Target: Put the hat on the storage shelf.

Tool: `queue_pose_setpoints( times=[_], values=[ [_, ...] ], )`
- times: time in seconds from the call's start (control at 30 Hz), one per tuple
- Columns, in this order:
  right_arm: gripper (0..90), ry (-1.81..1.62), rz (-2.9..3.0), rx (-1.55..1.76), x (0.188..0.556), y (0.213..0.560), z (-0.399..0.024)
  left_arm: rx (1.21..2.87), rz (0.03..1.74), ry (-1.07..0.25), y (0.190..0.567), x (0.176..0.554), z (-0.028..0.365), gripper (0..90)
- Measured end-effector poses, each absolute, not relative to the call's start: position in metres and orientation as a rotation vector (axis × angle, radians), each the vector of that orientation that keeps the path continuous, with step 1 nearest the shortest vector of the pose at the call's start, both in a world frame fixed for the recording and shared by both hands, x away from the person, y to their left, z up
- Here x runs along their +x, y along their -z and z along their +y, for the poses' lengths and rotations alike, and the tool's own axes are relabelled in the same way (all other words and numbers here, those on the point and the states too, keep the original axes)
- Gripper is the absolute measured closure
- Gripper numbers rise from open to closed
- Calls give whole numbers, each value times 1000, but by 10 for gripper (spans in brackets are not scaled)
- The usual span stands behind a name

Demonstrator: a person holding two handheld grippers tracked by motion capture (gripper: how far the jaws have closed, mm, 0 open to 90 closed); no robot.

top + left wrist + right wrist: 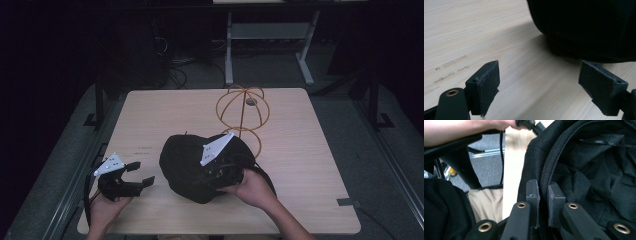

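Note:
A black cap (185, 160) sits near the middle of the wooden table (310, 165), lifted at its right side. My right gripper (221, 172) is shut on the cap's rim; in the right gripper view the pads (533, 190) pinch the stitched edge band of the cap (599, 170), with the inner lining in sight. At the table's near left, my left gripper (140, 173) stands open and holds nothing. In its own view the left gripper (539, 75) faces bare wood, with the cap (586, 25) just beyond its jaws and apart from them.
An orange wire cap stand (242, 107) rises right behind the cap. Beyond the table's far edge are a grey desk frame (270, 35) and cables on the floor. A piece of dark tape (347, 202) sticks out at the table's near right edge.

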State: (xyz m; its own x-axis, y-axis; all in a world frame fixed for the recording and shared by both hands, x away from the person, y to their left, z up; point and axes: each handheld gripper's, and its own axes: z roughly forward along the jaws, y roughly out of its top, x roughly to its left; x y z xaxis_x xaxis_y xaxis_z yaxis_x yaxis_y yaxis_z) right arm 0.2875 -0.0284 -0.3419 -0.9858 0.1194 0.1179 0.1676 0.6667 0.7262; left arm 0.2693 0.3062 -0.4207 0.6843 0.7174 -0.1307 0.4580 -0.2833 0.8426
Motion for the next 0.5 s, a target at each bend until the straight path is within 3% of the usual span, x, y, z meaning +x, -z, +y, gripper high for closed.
queue_pose_setpoints(
  times=[0.5],
  values=[
    [815, 1303, -2819, -309, 303, 325, -28, 1900, 754, -250, 404, 265, 281, 164]
  ],
)
